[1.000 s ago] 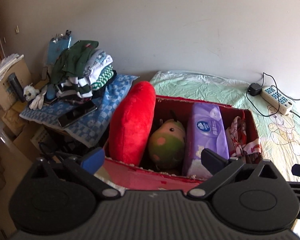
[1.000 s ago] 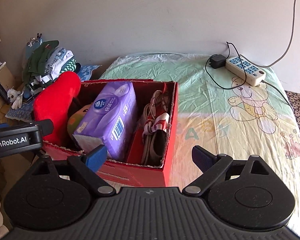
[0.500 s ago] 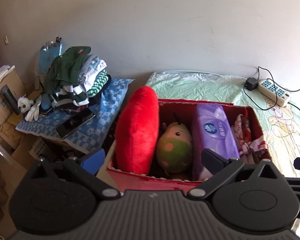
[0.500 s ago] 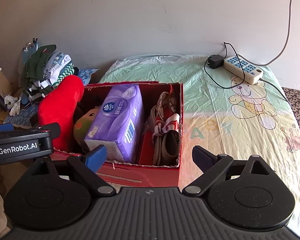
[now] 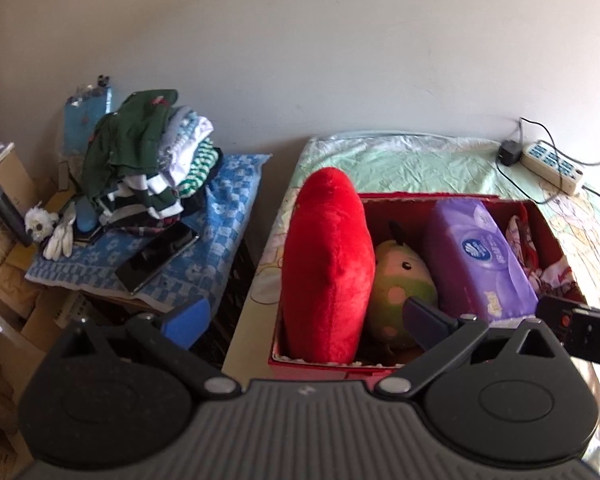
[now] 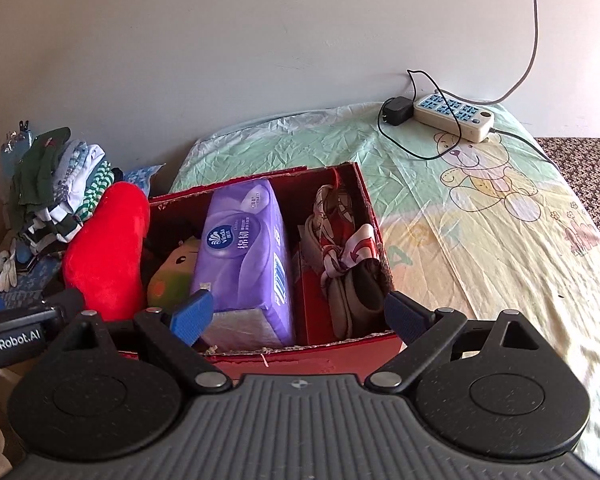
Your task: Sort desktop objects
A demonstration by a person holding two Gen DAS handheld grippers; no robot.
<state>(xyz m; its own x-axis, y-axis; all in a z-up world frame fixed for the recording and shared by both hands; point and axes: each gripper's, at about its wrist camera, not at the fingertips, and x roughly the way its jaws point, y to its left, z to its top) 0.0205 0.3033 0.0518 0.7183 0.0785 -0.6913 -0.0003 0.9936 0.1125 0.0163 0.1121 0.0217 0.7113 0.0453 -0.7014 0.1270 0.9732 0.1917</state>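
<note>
While tongs [image 6: 298,314] gape, power strip [image 6: 454,117] lies beyond box [image 6: 300,354].

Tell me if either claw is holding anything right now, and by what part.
Nothing is held. The left claw and the right claw are both open and empty, hovering near the front of the red box.
</note>
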